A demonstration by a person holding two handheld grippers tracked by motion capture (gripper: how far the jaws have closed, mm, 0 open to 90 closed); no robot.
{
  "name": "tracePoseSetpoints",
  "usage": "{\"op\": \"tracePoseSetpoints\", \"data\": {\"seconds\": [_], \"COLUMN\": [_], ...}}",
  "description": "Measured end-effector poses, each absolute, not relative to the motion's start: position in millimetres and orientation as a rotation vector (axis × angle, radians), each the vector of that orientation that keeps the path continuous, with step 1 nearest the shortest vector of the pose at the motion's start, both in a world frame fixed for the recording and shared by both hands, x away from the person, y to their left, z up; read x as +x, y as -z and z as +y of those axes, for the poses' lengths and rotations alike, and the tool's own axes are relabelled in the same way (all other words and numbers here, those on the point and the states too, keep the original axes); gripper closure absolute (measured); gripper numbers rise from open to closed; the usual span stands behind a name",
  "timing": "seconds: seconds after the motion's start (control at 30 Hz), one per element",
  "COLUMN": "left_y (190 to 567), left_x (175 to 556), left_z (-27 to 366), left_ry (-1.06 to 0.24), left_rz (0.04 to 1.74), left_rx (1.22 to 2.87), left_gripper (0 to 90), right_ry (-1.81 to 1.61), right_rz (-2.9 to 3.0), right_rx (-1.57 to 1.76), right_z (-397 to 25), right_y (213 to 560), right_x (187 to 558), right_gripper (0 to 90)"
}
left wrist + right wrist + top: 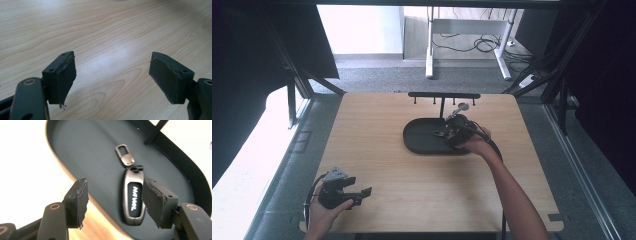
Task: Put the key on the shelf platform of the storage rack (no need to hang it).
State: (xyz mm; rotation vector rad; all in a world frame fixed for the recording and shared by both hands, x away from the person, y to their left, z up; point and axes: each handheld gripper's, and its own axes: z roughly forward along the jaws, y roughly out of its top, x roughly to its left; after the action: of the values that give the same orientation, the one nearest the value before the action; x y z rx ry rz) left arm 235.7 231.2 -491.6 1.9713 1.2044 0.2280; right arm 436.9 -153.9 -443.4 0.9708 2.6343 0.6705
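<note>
A grey key fob with a black panel and a metal clip lies in a black oval tray. My right gripper hovers open over the tray, and the fob lies between its jaws, nearer the right one. In the high view the right gripper is over the tray at the table's middle. My left gripper rests open near the front left corner, held in a hand. In its own view, the left gripper has bare wood between its jaws.
A black rack with small hooks stands on a post just behind the tray. The light wooden table has a dark frame around it. Floor, cables and a desk frame lie beyond the far edge.
</note>
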Motion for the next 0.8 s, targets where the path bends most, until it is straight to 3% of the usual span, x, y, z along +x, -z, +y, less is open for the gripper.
{"op": "tracePoseSetpoints", "data": {"seconds": [0.3, 0.8], "left_y": [492, 493], "left_x": [235, 235], "left_z": [229, 223], "left_ry": [-0.224, -0.213], "left_rz": [1.200, 1.184], "left_rx": [1.977, 1.995], "left_gripper": [21.8, 21.7], "right_ry": [-0.762, -0.906], "right_rz": [2.668, 2.676], "right_rx": [0.903, 0.899], "right_z": [-153, -176], "right_y": [444, 476], "right_x": [394, 328], "right_gripper": [37.6, 37.9]}}
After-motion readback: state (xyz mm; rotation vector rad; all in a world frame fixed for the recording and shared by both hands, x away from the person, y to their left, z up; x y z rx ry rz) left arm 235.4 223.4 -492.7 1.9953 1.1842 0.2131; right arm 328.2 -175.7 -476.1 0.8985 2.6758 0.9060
